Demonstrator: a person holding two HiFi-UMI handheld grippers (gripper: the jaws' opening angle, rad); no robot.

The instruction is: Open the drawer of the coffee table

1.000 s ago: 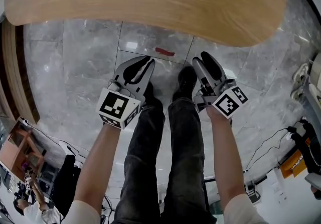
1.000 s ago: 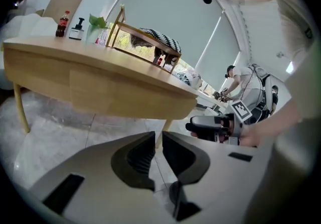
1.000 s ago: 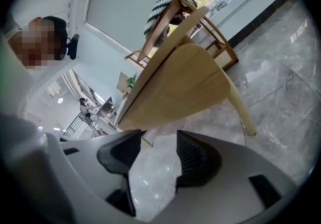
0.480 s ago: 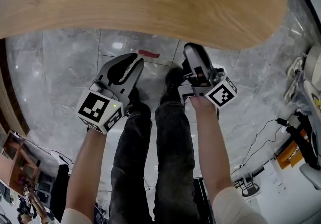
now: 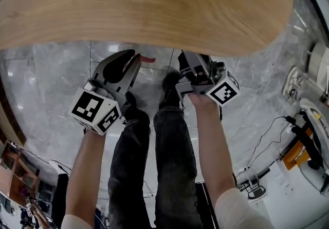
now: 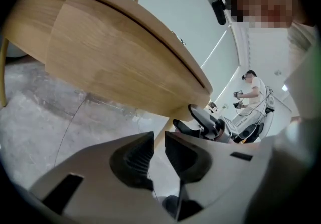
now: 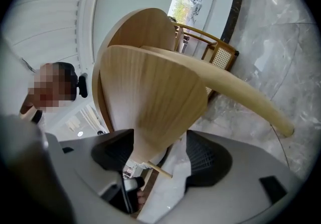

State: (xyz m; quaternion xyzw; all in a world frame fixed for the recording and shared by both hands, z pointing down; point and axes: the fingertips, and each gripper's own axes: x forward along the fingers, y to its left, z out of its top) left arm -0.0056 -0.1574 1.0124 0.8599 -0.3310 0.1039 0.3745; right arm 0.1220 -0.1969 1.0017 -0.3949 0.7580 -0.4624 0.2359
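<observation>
The wooden coffee table [image 5: 154, 7] fills the top of the head view, with its rounded edge just above both grippers. In the left gripper view its curved side panel [image 6: 115, 57] shows a straight seam near the left end; I cannot make out a handle. My left gripper [image 5: 136, 58] hangs just below the edge, its jaws [image 6: 156, 140] a narrow slit apart and empty. My right gripper [image 5: 193, 61] reaches under the edge, its tips partly hidden. Its jaws [image 7: 159, 135] are opening, and the table's wooden side [image 7: 145, 82] shows between them with both pads off it.
The person's dark-trousered legs [image 5: 169, 161] and black shoes stand between the grippers on the grey marble floor [image 5: 46, 84]. A red mark [image 5: 148, 59] lies on the floor. Cables and equipment [image 5: 303, 146] sit at the right. Another person [image 6: 251, 87] stands far off; a cane chair [image 7: 220, 54] is behind the table.
Both grippers have moved toward the table's edge, which now covers more of the head view. The right gripper's tips have slid under the edge and its jaws stand wider apart.
</observation>
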